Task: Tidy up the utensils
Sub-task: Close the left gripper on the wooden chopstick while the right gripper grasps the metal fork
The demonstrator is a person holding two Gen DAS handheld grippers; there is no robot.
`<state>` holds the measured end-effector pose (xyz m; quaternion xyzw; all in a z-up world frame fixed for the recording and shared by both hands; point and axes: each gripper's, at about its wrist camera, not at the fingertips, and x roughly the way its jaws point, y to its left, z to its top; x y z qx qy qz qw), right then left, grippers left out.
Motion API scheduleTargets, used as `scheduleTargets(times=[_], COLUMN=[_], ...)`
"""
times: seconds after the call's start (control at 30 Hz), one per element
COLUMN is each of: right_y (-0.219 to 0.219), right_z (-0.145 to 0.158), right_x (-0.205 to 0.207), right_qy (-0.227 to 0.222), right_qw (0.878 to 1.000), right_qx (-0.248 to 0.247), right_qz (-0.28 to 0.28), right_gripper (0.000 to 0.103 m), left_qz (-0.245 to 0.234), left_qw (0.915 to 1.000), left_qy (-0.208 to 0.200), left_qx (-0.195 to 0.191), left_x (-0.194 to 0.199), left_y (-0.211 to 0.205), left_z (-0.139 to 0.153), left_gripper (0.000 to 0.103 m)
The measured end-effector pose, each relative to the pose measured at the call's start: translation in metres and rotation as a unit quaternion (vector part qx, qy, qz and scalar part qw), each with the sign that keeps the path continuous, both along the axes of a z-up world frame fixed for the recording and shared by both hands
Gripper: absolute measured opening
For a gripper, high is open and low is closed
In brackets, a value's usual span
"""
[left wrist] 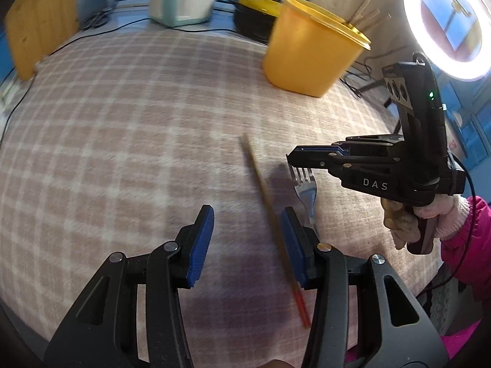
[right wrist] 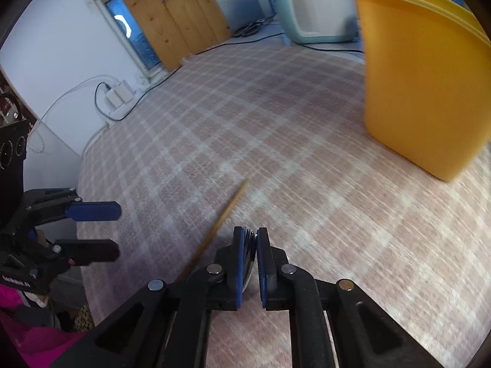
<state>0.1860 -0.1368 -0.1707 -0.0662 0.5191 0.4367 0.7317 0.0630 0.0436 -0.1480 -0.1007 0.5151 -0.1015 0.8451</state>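
Right hand-held gripper (left wrist: 290, 157) clenches the fork (left wrist: 305, 187) by its tines; left hand-held gripper (left wrist: 247, 239) gapes beside the chopstick (left wrist: 260, 181).

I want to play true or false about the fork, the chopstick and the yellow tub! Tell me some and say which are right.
1. The right tool is shut on the fork. True.
2. The left tool is holding the chopstick. False: it is open, and the chopstick lies on the checked tablecloth.
3. Wooden sticks poke out of the yellow tub. True.
4. The yellow tub is tipped over. False: it stands upright.
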Motion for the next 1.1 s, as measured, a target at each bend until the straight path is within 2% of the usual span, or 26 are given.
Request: scheduleTargets(times=[0.23, 0.3, 0.47, 0.57, 0.77, 0.83, 0.87, 0.97, 1.0, 1.1], right_y=[-0.022, -0.027, -0.035, -0.038, -0.041, -0.041, -0.042, -0.045, -0.048, -0.055], right_z=[0.004, 0.007, 0.012, 0.013, 0.010, 0.007, 0.004, -0.001, -0.002, -0.005], right_x=[-0.001, -0.001, -0.002, -0.002, 0.001, 0.003, 0.004, 0.006, 0.006, 0.005], right_qy=[-0.003, -0.010, -0.019, -0.019, -0.009, -0.001, 0.007, 0.025, 0.030, 0.040], right_qw=[0.999, 0.999, 0.998, 0.997, 0.997, 0.996, 0.995, 0.994, 0.993, 0.991], right_qx=[-0.011, -0.014, -0.019, -0.022, -0.020, -0.020, -0.019, -0.013, -0.009, -0.001], right_qz=[-0.043, -0.049, -0.061, -0.068, -0.080, -0.088, -0.094, -0.108, -0.115, -0.128], right_gripper=[0.002, 0.002, 0.002, 0.002, 0.002, 0.002, 0.003, 0.012, 0.025, 0.026], left_qz=[-0.036, -0.044, -0.036, -0.034, -0.048, -0.053, -0.051, -0.049, -0.049, -0.046], left_qw=[0.9988, 0.9980, 0.9961, 0.9954, 0.9952, 0.9954, 0.9956, 0.9966, 0.9968, 0.9975], left_qy=[0.015, 0.023, 0.047, 0.060, 0.039, 0.032, 0.030, 0.028, 0.029, 0.030], left_qx=[0.028, 0.039, 0.065, 0.066, 0.075, 0.073, 0.073, 0.059, 0.056, 0.045], left_x=[0.029, 0.039, 0.060, 0.070, 0.081, 0.084, 0.085, 0.087, 0.087, 0.086], left_y=[-0.035, -0.040, -0.044, -0.041, -0.043, -0.044, -0.044, -0.040, -0.038, -0.034], left_z=[-0.010, -0.015, -0.031, -0.039, -0.042, -0.043, -0.043, -0.043, -0.044, -0.043], left_gripper=[0.046, 0.036, 0.036, 0.036, 0.035, 0.024, 0.011, 0.008, 0.008, 0.007])
